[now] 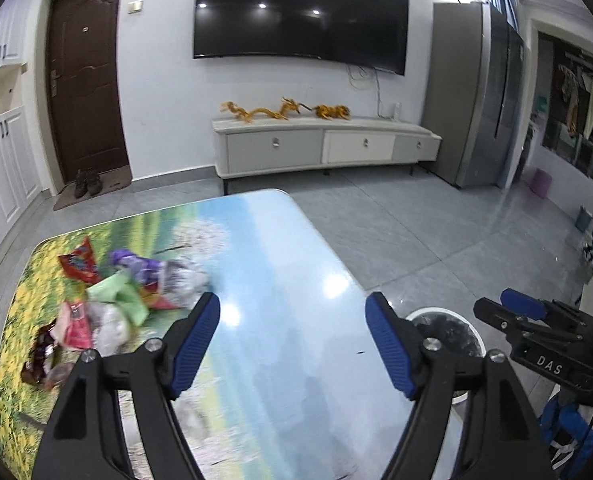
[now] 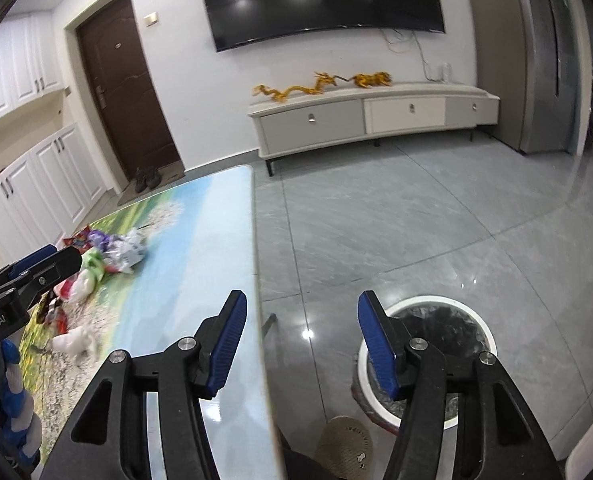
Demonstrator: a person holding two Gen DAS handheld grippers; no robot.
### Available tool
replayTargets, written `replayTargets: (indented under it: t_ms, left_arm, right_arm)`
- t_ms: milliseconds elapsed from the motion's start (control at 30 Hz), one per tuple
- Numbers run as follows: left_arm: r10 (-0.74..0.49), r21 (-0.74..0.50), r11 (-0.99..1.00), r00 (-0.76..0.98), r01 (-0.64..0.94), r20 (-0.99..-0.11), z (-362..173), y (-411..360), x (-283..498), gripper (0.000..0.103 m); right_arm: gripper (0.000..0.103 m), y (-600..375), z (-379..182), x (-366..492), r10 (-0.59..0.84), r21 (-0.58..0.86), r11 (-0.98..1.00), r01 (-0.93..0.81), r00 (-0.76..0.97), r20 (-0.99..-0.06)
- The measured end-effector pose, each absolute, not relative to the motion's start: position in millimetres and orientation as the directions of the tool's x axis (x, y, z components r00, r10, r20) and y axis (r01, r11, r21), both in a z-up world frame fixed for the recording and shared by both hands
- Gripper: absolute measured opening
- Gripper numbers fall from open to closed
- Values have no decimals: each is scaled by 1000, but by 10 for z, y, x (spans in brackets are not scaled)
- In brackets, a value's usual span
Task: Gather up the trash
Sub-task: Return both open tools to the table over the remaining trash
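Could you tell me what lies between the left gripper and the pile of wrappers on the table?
Only bare tabletop separates the open left gripper from the wrapper pile, as the left wrist view shows.

crumpled colourful wrappers (image 1: 112, 300) heaped on table's far left; white bin (image 2: 428, 356) on floor

Glossy landscape-printed tabletop (image 1: 280, 264); crinkled, seemingly plastic coloured wrappers (image 1: 116, 300); polished grey floor tiles (image 2: 416, 220); ribbed blue gripper pads (image 2: 226, 344).

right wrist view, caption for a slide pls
Empty right gripper with open jaws above table edge, wrappers left, lined bin on floor right.
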State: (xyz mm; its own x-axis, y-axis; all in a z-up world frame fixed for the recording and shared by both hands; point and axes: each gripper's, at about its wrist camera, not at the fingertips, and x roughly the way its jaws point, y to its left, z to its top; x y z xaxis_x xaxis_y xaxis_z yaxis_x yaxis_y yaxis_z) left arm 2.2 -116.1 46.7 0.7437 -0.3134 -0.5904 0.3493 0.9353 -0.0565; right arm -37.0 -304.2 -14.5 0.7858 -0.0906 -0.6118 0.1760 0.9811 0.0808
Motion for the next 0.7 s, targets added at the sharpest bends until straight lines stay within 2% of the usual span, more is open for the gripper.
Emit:
replayTargets:
  t_ms: [533, 700]
  left_arm:
    - [-252, -182, 966, 807, 181, -534, 391, 232, -92, 74]
    - [-203, -202, 973, 817, 109, -540, 322, 651, -96, 74]
  right_arm:
    - [59, -2010, 266, -251, -77, -70, 997, 43, 787, -612]
    - [60, -1796, 283, -202, -46, -59, 998, 12, 784, -619]
